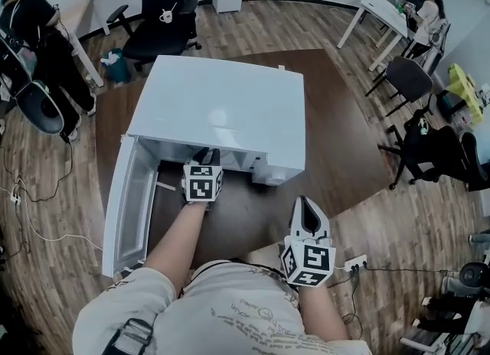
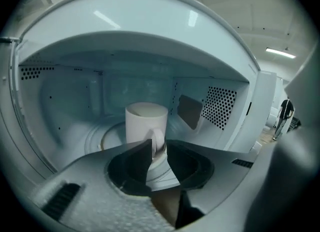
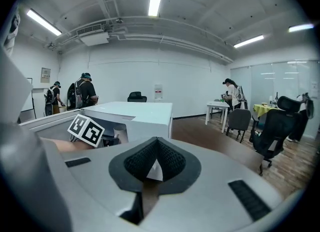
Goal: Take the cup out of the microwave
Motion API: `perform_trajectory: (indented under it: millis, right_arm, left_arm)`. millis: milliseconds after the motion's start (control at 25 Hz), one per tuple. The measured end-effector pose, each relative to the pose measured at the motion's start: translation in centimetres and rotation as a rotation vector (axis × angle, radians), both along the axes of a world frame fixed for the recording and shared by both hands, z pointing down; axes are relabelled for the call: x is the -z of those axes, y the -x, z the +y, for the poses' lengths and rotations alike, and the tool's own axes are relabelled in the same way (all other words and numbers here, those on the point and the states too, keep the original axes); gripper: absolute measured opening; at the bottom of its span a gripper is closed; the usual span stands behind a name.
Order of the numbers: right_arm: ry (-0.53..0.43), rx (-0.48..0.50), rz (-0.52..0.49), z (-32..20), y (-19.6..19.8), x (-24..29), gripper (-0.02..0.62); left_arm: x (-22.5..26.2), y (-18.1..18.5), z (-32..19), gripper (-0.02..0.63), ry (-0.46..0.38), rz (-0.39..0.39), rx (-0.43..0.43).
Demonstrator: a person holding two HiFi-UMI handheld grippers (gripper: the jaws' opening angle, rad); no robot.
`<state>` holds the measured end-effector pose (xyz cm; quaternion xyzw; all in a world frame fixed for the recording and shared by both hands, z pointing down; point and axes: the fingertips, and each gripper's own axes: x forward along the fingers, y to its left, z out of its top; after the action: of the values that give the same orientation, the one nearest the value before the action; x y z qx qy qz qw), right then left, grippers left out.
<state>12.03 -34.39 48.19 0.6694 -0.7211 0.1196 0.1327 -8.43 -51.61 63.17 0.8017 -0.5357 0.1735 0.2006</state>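
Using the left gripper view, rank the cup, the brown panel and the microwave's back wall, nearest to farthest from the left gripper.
1. cup: centre, its handle between the jaws.
2. brown panel: on the right wall, behind the cup.
3. back wall: rearmost, behind both.

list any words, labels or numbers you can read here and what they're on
No text can be read anywhere in these views.
Marker cubes on the left gripper and right gripper: black-and-white square patterns, no words.
Wall poster: too small to read.
Shirt print: blurred, unreadable.
Microwave and cup: no print visible.
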Motion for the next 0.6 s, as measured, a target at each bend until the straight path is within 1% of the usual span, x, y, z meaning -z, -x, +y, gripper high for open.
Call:
perform_trajectory:
  millis: [120, 200, 360, 600]
  right_arm:
    - [0.002, -0.010, 0.010, 0.1, -0.2, 0.0, 0.015]
    - [0.007, -0.021, 0.013, 0.2, -0.4, -0.1, 0.015]
    - [0.012, -0.049, 0.013, 0.5, -1.1, -0.2, 0.015]
    - [0.012, -0.080, 0.013, 0.6, -1.8, -0.2, 0.015]
  left_arm:
    - [-0.2, 0.1, -0.5, 0.084, 0.001, 0.004, -0.006]
    - [-0.2, -0.1, -0.8, 0.084, -0.013, -0.001, -0.024]
    - [0.2, -1.0, -1.3, 0.084, -0.034, 0.028, -0.063]
    - [-0.3, -2.8, -1.3, 0.084, -0.044, 0.037, -0.124]
